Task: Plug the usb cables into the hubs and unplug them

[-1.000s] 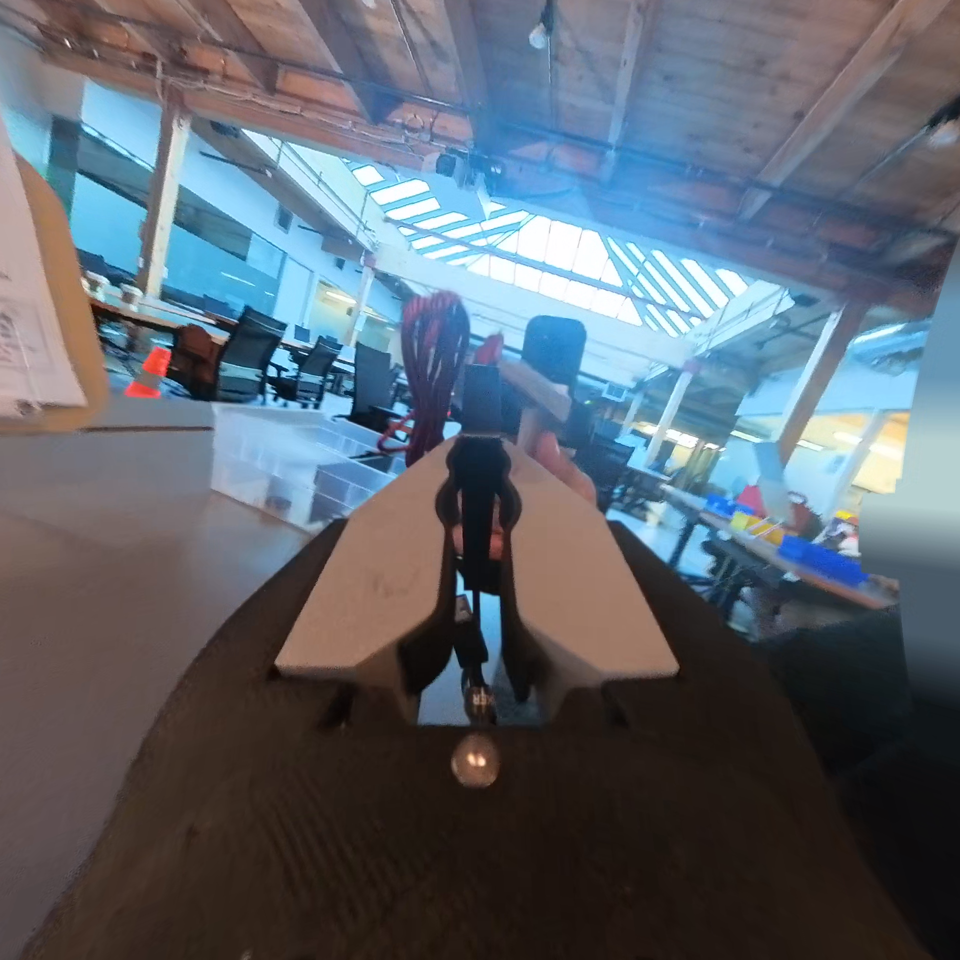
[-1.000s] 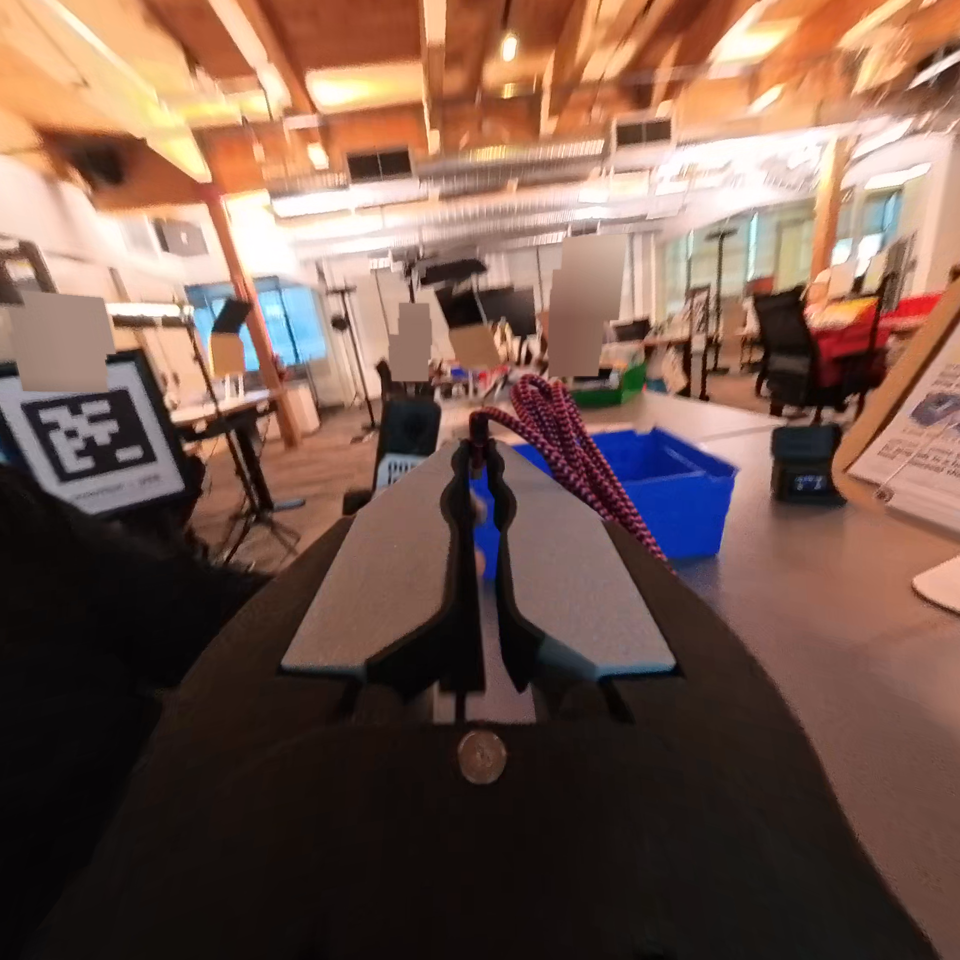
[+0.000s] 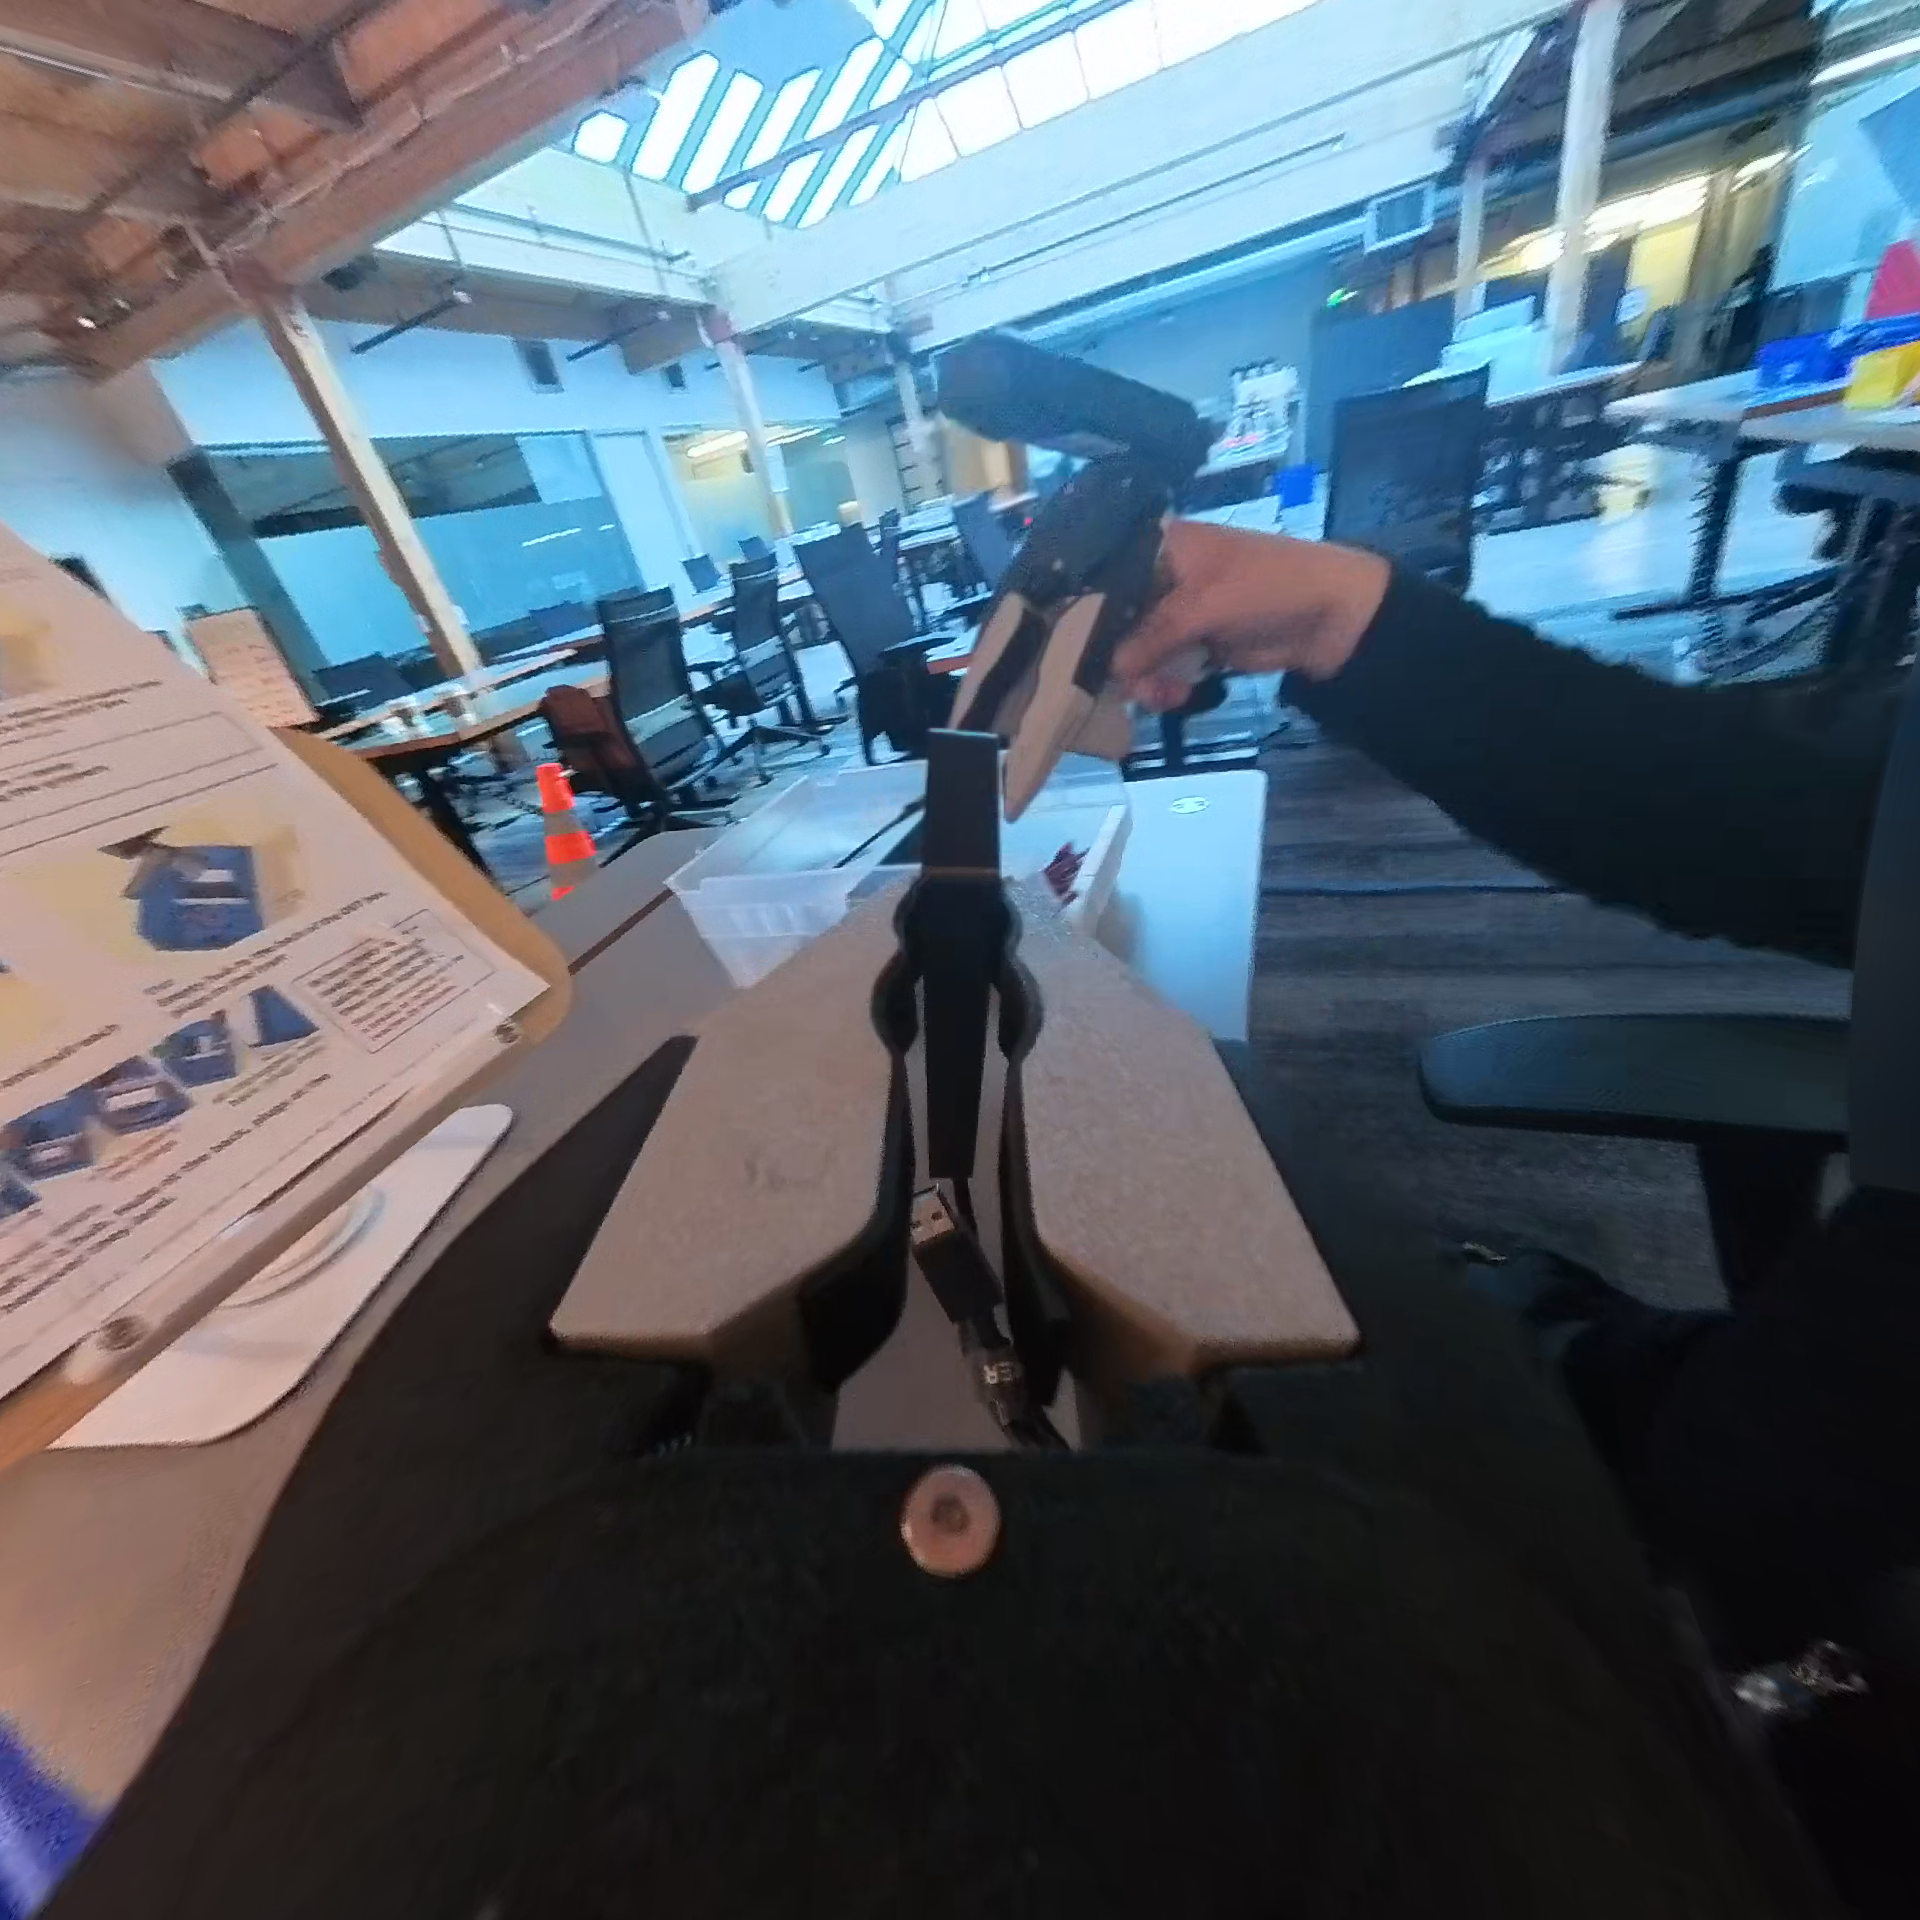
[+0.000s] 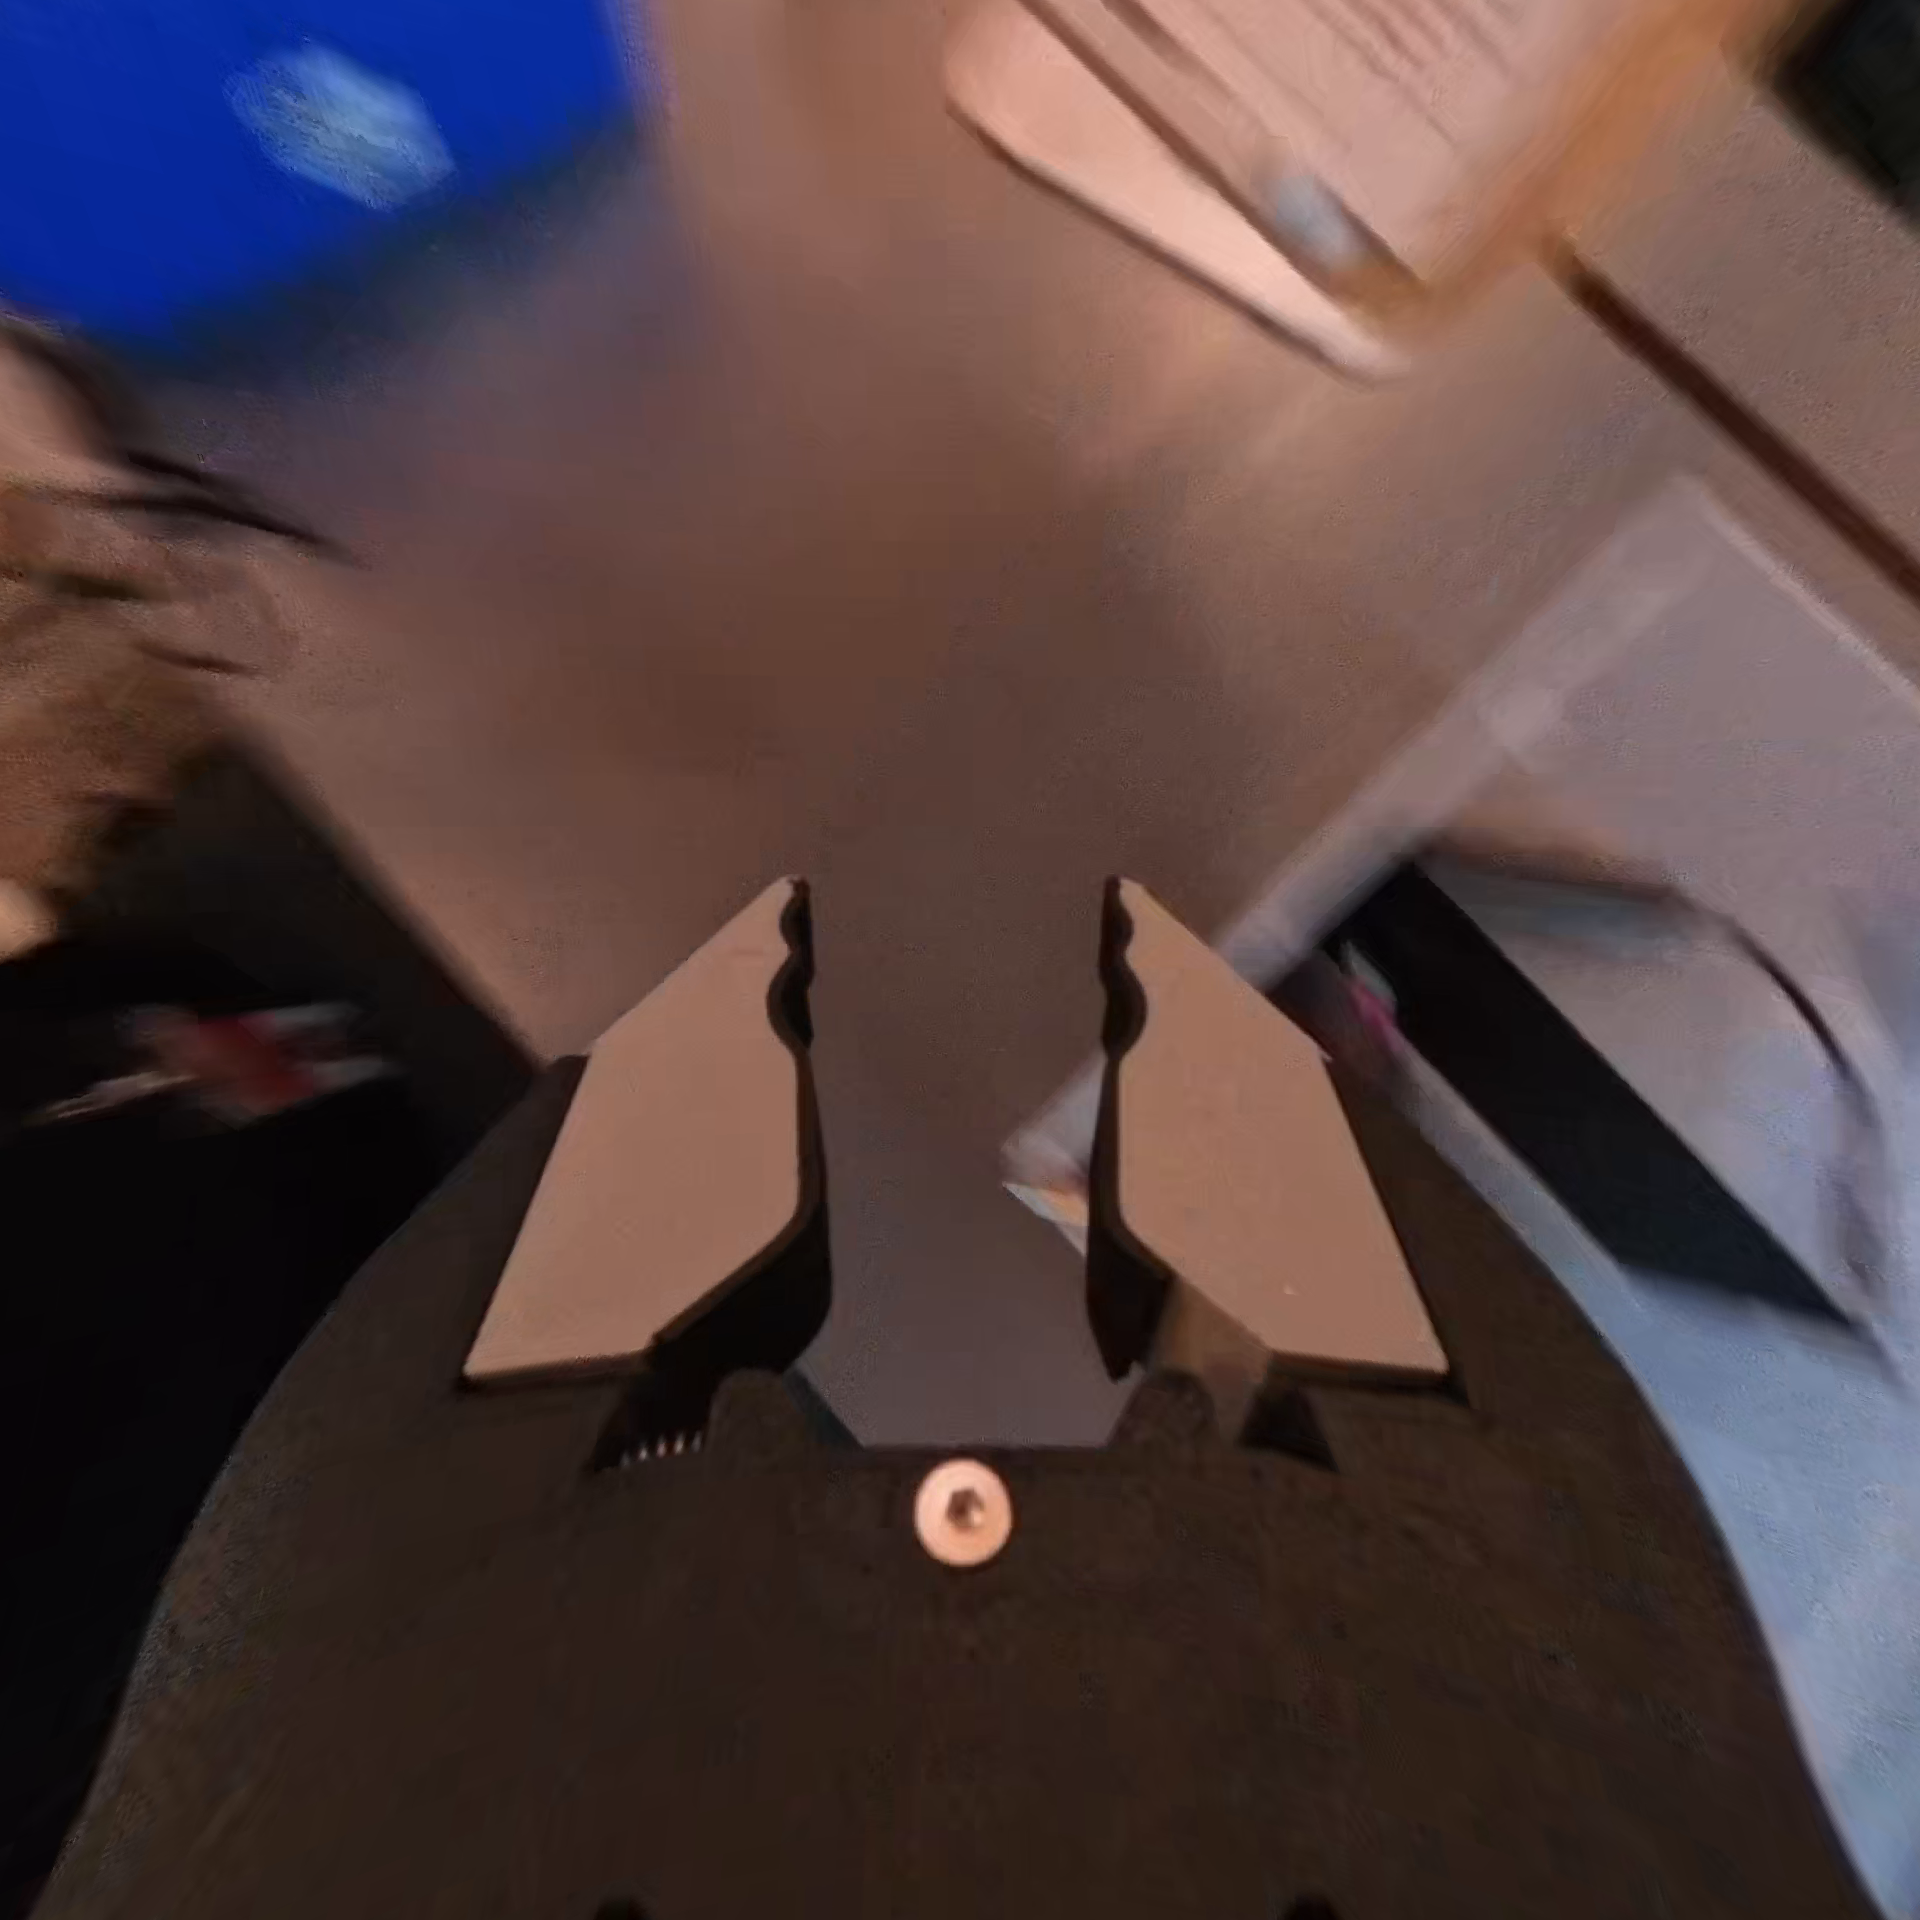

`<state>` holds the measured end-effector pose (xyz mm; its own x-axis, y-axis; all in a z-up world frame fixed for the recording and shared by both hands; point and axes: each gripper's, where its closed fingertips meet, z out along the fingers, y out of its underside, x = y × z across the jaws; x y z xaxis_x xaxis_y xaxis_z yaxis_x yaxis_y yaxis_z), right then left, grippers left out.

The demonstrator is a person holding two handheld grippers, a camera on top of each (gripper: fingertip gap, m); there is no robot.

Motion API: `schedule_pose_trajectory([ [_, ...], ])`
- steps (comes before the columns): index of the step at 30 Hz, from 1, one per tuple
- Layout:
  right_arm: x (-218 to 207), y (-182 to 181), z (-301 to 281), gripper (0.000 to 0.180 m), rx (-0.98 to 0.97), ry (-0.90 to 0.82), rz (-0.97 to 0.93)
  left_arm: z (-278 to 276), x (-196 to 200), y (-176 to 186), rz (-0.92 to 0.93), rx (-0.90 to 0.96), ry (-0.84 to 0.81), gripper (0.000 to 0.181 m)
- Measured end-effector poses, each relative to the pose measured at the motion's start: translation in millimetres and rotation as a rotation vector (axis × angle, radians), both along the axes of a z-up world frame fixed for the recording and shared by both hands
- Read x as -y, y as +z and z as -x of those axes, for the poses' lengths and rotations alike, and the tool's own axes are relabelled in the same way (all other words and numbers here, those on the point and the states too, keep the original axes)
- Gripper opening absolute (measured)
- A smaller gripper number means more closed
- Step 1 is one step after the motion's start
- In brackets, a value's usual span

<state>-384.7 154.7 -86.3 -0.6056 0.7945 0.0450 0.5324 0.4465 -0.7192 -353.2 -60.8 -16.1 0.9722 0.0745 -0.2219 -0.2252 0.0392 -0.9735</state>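
Two grippers show here, each doing something different. The left gripper is clenched on a slim black hub, which stands upright between its fingers and sticks out past the tips; a short black lead with a plug hangs from the hub's lower end, down in the gap near the gripper's base. Beyond it, a hand in a dark sleeve holds the right gripper up in the air, tips pointing down just beside the top of the hub. In its own blurred view the right gripper is released, its fingers well apart with nothing between them, looking down on a grey table. A blue bin sits at the upper left, and a clear plastic tray lies on the table past the hub. A printed sheet on a stand leans at the left. No red cable can be made out clearly in either view.
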Motion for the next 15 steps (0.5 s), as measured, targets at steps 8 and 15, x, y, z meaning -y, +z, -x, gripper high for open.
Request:
schedule_pose_trajectory([
  [8,207.4,5.1,-47.8,0.013,-0.182,0.551,0.234,-27.7,-14.4,4.4,-0.067,0.147,-0.187,0.008],
  [15,189.4,32.4,-33.8,0.008,-0.247,0.537,0.266,-1.4,-6.4,6.1,-0.106,0.216,-0.087,0.016],
])
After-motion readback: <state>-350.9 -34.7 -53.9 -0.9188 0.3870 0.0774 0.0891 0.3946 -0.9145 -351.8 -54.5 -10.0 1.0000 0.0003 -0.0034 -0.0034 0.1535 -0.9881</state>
